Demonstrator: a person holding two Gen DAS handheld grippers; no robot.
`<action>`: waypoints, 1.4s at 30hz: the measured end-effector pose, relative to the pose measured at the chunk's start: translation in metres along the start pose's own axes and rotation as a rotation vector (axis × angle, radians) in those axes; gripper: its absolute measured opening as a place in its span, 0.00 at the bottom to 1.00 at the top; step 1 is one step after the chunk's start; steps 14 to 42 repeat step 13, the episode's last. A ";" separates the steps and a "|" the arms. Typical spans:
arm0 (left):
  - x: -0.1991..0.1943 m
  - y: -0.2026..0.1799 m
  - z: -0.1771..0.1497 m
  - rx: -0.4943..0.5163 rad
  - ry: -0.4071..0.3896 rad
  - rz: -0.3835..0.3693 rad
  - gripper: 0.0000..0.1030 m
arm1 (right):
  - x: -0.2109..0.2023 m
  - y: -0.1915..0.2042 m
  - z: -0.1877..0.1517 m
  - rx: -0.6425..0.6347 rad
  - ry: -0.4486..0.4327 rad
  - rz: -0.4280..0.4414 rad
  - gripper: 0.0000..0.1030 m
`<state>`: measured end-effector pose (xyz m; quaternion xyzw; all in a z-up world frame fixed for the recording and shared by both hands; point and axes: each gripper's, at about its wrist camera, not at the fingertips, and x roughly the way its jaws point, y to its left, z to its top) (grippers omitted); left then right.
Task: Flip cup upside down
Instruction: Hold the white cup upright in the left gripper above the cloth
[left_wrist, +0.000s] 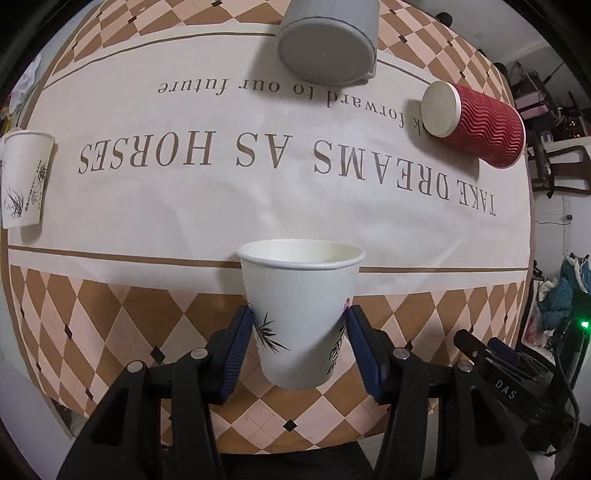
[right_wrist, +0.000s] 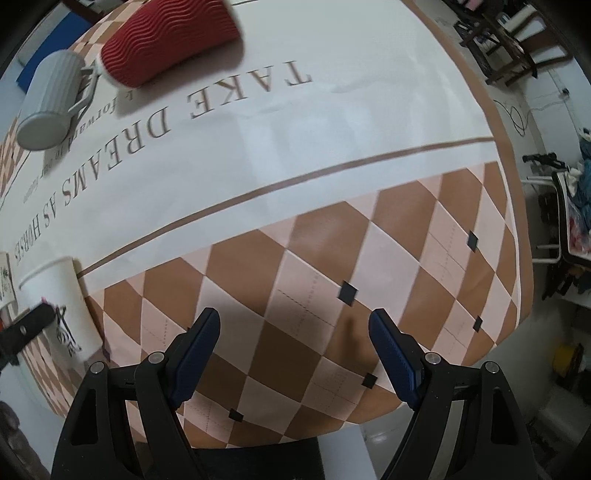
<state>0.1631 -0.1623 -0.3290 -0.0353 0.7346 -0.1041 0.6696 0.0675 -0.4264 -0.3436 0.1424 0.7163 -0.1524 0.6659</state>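
The paper cup (left_wrist: 301, 314) is held upright between the fingers of the left gripper (left_wrist: 300, 319), mouth up and base down, and it seems to be lifted a little above the table (left_wrist: 221, 206). The two blue pads press the lower half of its wall, one on each side, so the fingers are clamped on it. In the right wrist view the same cup shows at the far left edge.

Far to the left of the left fingers stands another white cup (left_wrist: 26, 181) with a plant drawing. Straight ahead of them, at the far side, a grey mug (left_wrist: 327, 40) rests with its base toward the camera, and ahead to the right a red ribbed cup (left_wrist: 480, 122) lies on its side.

The right gripper (right_wrist: 293, 354) has its fingers wide apart with nothing between them, and only the checked cloth is below.

For the step in hand, I think the wrist should roll slowly by a half turn, with the squeeze kept light, because a thin paper wall dents easily. The rim should come down flat on the cloth before the fingers let go.

The cloth reads "TAKE DREAMS AS HORSES" and a smaller line ends in "forward to our future". A black part to the right of the left fingers carries "DAS"
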 end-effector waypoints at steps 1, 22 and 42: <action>0.000 -0.003 0.000 0.003 -0.001 0.002 0.50 | -0.003 0.006 0.002 -0.007 0.000 -0.001 0.82; -0.002 -0.017 -0.025 0.041 -0.064 0.086 0.78 | -0.024 0.038 0.008 -0.013 -0.046 0.003 0.82; -0.002 -0.017 -0.025 0.041 -0.064 0.086 0.78 | -0.024 0.038 0.008 -0.013 -0.046 0.003 0.82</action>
